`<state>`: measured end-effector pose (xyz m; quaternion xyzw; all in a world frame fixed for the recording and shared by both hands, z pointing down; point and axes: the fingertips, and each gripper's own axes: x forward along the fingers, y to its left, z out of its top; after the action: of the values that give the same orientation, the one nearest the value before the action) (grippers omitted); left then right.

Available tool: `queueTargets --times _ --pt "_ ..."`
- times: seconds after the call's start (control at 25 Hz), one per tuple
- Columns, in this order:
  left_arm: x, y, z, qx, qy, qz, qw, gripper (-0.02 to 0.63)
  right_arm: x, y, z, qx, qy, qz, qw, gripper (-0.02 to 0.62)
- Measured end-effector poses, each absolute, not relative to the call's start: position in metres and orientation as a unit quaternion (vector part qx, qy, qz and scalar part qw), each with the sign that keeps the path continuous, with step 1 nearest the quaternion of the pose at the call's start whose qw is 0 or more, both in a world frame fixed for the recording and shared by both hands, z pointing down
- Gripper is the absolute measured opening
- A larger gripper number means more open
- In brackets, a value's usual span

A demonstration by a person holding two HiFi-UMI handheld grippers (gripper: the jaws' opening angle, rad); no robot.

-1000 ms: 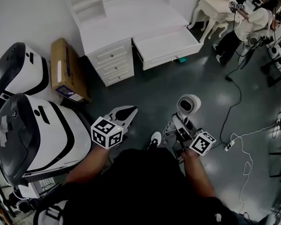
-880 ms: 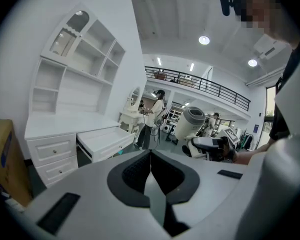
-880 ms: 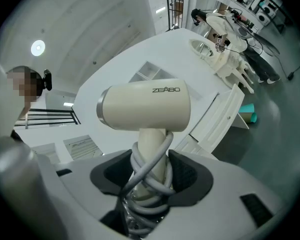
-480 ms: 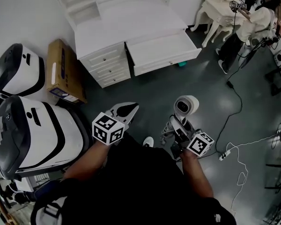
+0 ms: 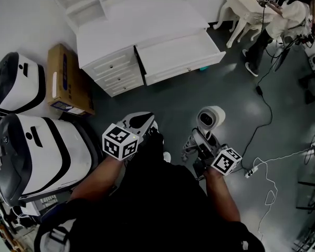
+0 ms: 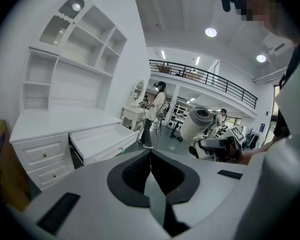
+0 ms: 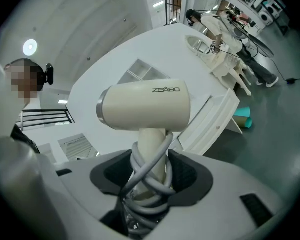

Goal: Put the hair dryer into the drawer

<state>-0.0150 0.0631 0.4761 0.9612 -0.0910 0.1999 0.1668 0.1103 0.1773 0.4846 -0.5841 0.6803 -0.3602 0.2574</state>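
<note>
A cream hair dryer [image 5: 210, 118] stands upright in my right gripper [image 5: 200, 140], which is shut on its handle. In the right gripper view the hair dryer [image 7: 145, 106] fills the middle, its grey cord [image 7: 151, 170] wound round the handle between the jaws. The white desk's open drawer [image 5: 178, 55] lies ahead across the dark floor, with nothing visible inside; it shows again as the drawer [image 6: 98, 141] in the left gripper view. My left gripper [image 5: 142, 123] is shut with nothing in it, level with the right one, and its jaws meet in its own view.
A cardboard box [image 5: 67, 81] leans beside the desk's closed drawers [image 5: 112, 72]. Two large white-and-black machines [image 5: 35, 152] stand at the left. A person [image 5: 277, 19] stands at the upper right by an ornate white table [image 5: 242, 8]. A cable and power strip [image 5: 255, 165] lie on the floor.
The desk and open drawer have slid left in the head view as the person walks. Both grippers keep their places and states, the hair dryer still held.
</note>
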Motion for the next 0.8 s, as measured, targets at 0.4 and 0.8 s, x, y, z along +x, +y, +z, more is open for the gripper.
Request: queueTargets --times 0.4,0.8 --pt "0.028 -0.001 0.493 0.958 -0.090 0.199 0.185 0.011 0.147 0.116 0.501 -0.593 0.668 -0.380 0.241 0.230" --pt "0.066 -0.100 0.499 0.953 -0.105 0.196 0.207 0.011 0.191 0.017 0.500 -0.594 0.668 -0.392 0.217 0.230"
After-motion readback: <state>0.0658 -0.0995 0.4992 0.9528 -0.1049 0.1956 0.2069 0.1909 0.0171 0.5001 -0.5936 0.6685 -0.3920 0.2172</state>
